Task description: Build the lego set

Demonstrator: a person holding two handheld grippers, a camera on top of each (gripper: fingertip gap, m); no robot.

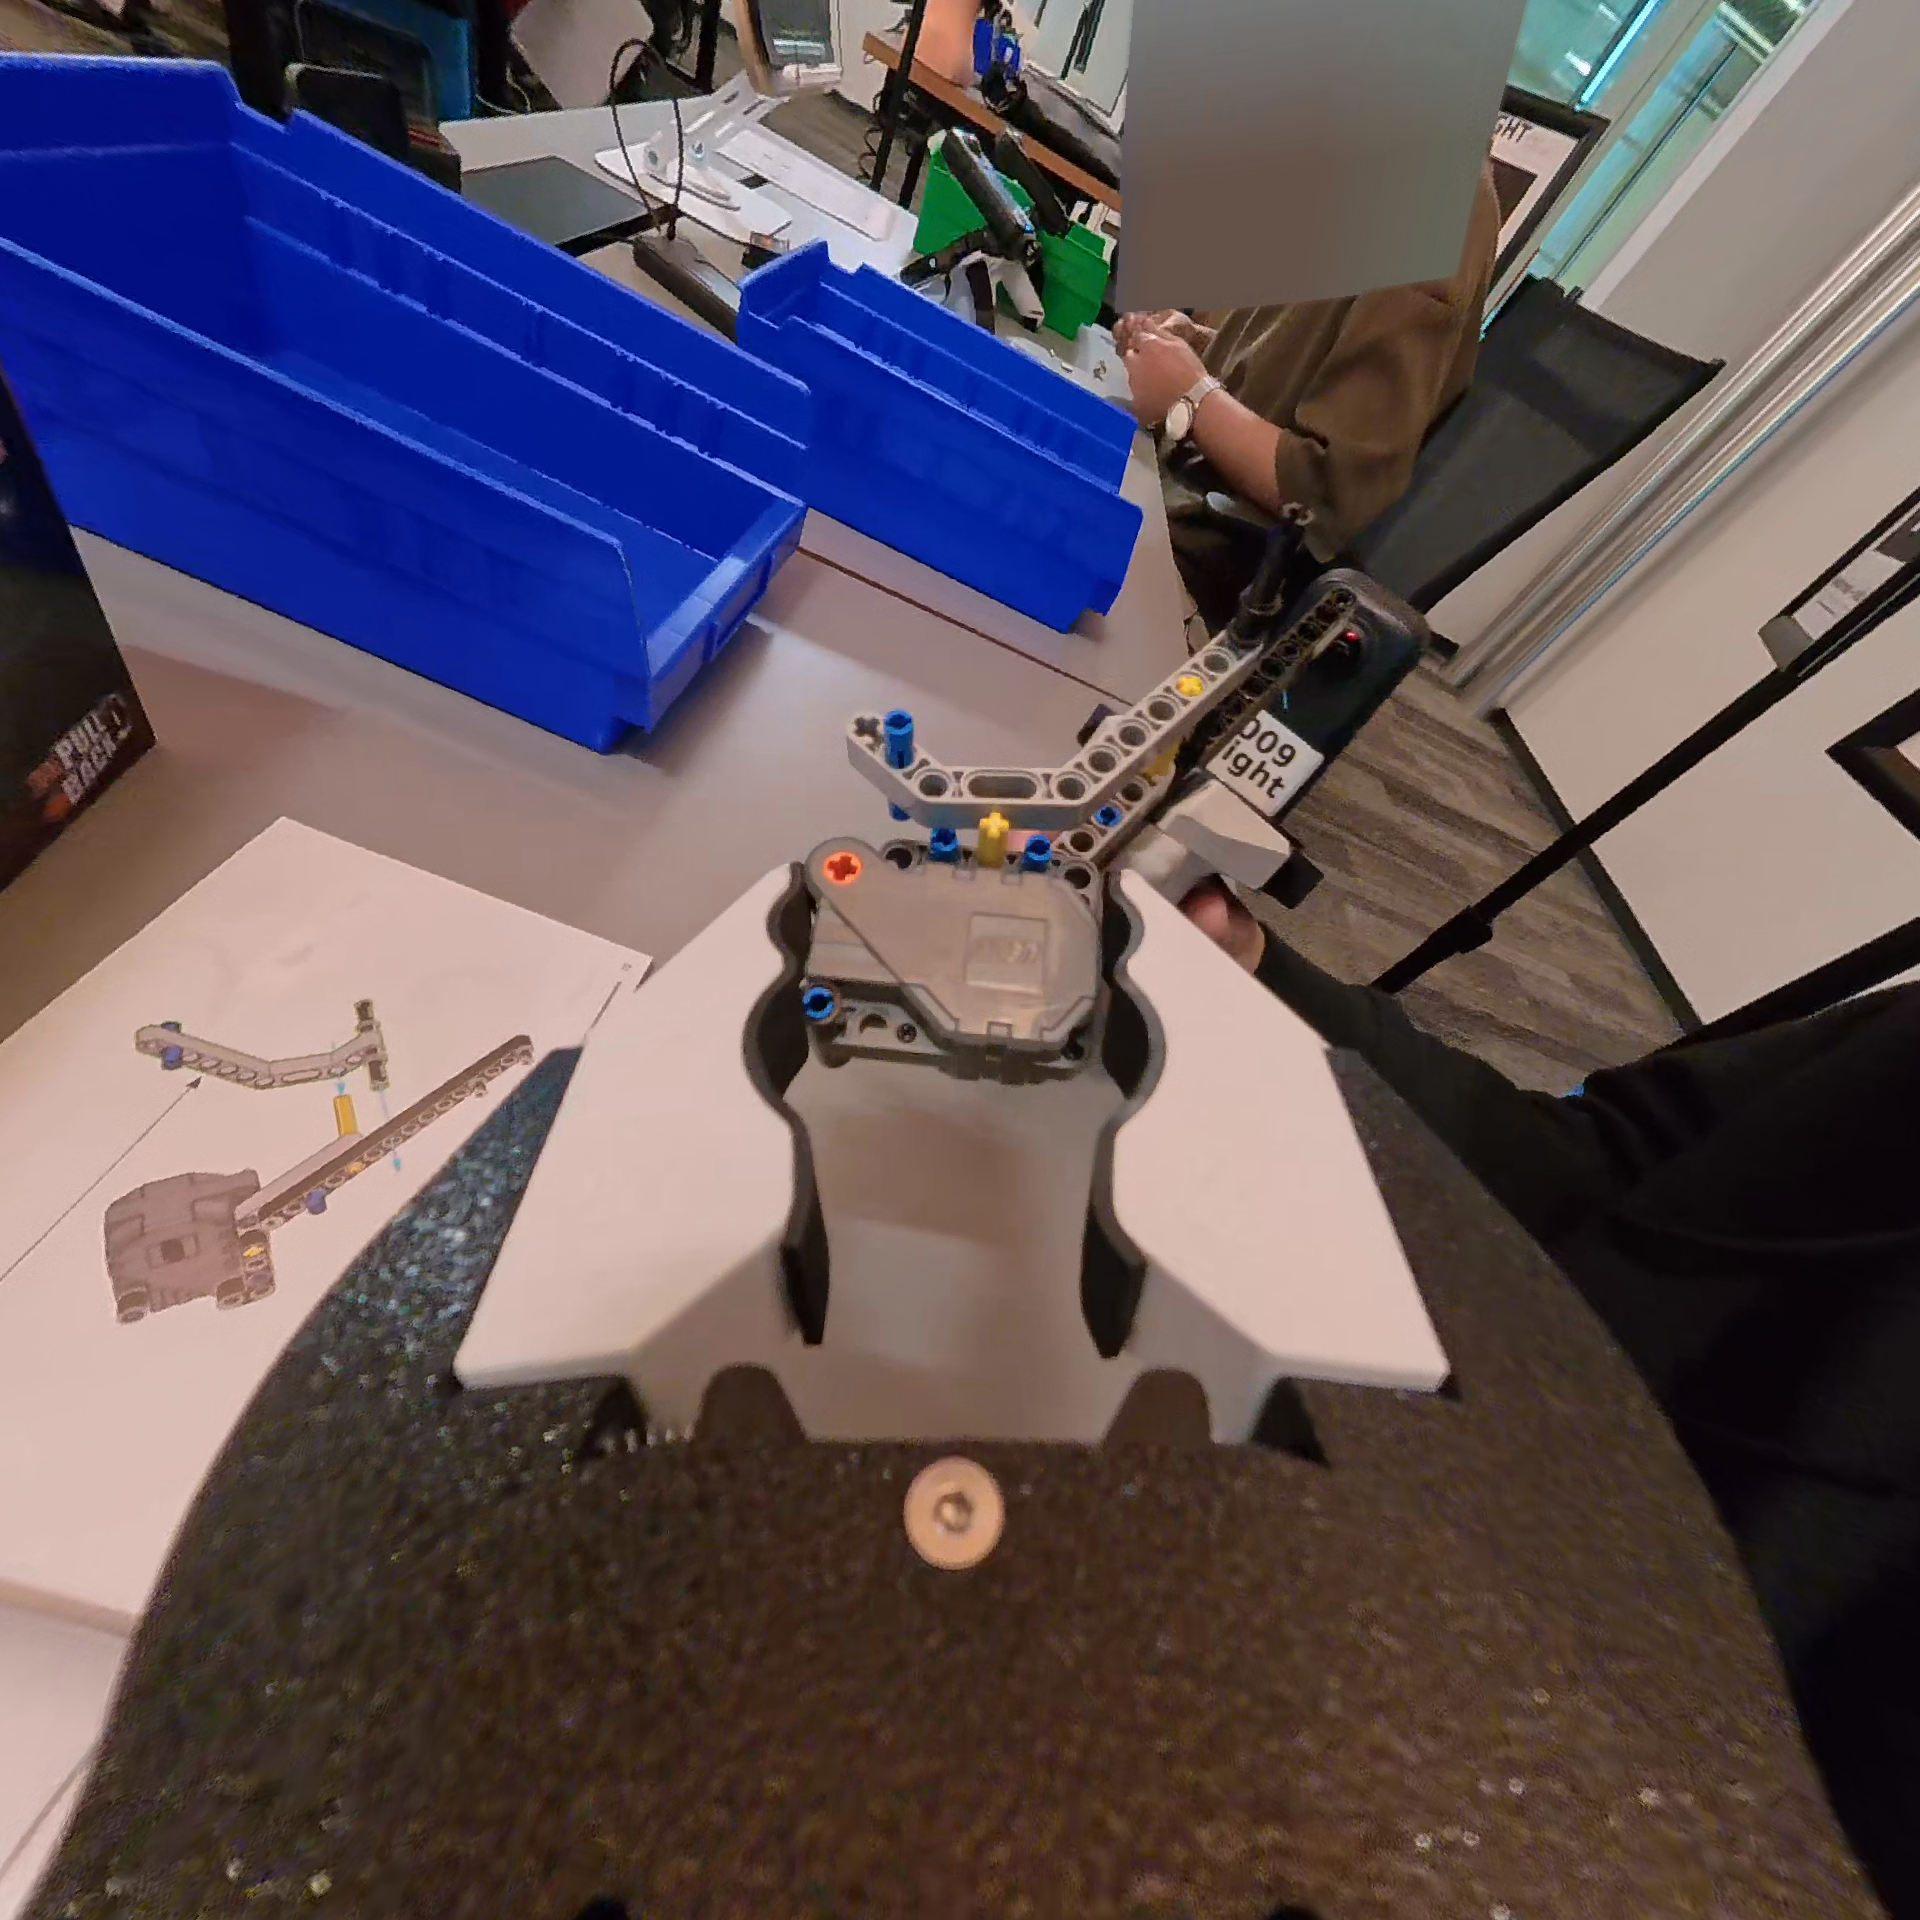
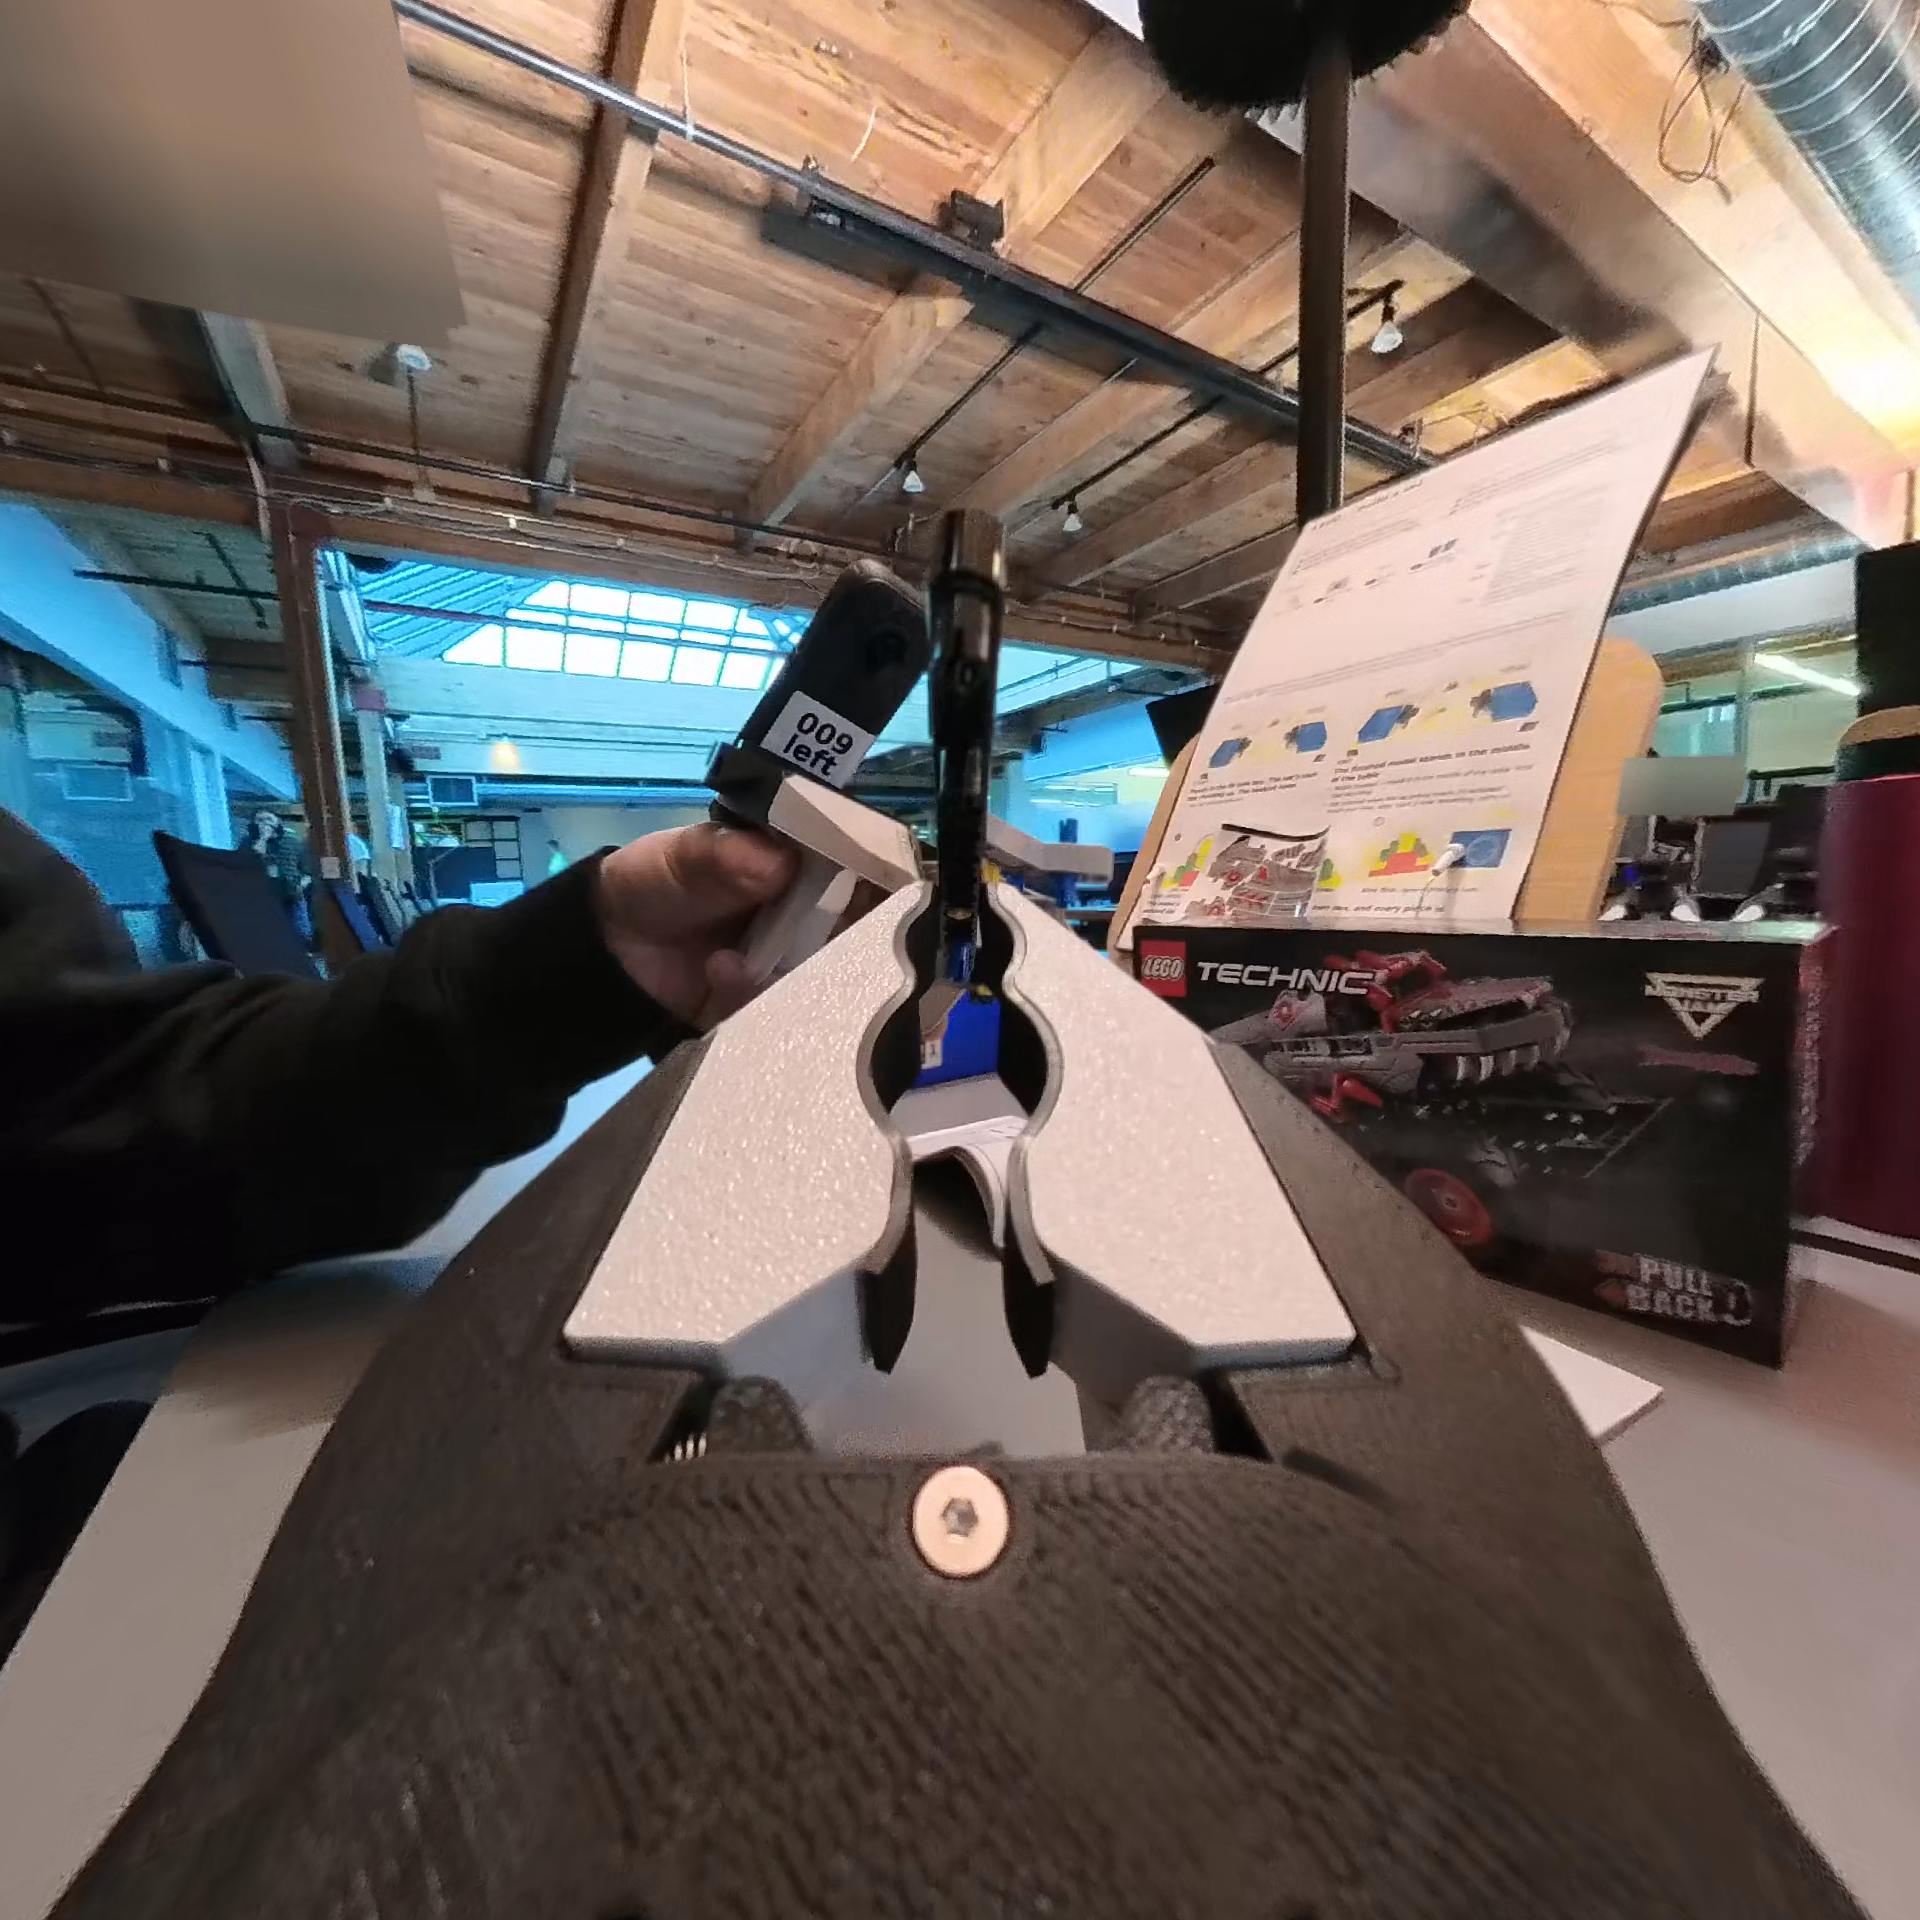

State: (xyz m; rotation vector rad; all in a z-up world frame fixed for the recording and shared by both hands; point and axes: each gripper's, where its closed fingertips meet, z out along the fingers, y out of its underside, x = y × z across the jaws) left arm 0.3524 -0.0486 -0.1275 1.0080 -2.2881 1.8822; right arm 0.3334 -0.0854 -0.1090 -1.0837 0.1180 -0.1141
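Observation:
My left gripper (image 1: pixel 956 935) is shut on a grey pull-back motor block (image 1: pixel 966 966) that carries an orange cross hole, blue pins and a yellow axle (image 1: pixel 994 834) on top. A long black beam (image 1: pixel 1288 655) rises from the block to the upper right. A light grey bent beam (image 1: pixel 997 781) with blue pins sits just above the block, against the black beam. My right gripper (image 2: pixel 956 904) is shut on these beams, seen edge-on with the black beam (image 2: pixel 961 727) standing up. It also shows in the left wrist view (image 1: pixel 1184 842). The left gripper appears in the right wrist view (image 2: pixel 940 847).
Two blue bins (image 1: pixel 436 436) (image 1: pixel 935 436) stand behind the work spot. An instruction sheet (image 1: pixel 260 1143) lies at the left. The set's box (image 2: pixel 1507 1122) and an upright instruction board (image 2: pixel 1455 665) are at the right. A person (image 1: pixel 1330 416) sits across the table.

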